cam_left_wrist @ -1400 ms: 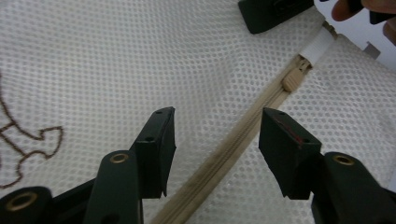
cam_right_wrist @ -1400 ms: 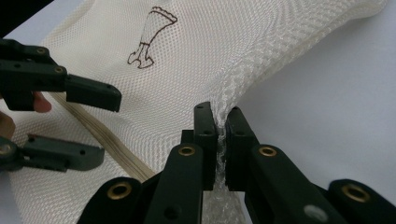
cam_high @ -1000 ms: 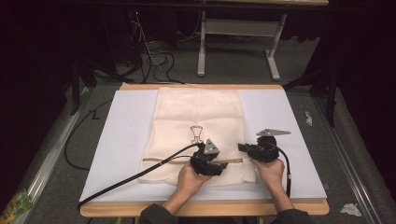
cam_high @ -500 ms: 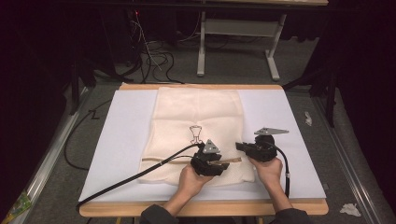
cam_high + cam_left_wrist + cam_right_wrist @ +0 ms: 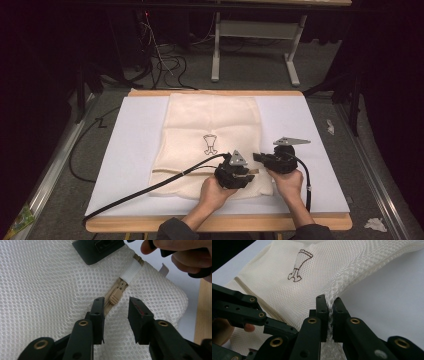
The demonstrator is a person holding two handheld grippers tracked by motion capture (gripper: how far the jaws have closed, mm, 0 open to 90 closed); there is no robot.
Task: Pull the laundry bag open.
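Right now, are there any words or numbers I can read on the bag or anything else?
No words or numbers can be read anywhere.
The mesh bag bears only a small dark outline drawing, a picture and not letters.
The colourful wrapper on the floor may carry print, but it is too small and blurred to read.

High view looking forward and down over the whole table (image 5: 135,150), two gripper views riding close above the same mesh bag (image 5: 210,120)
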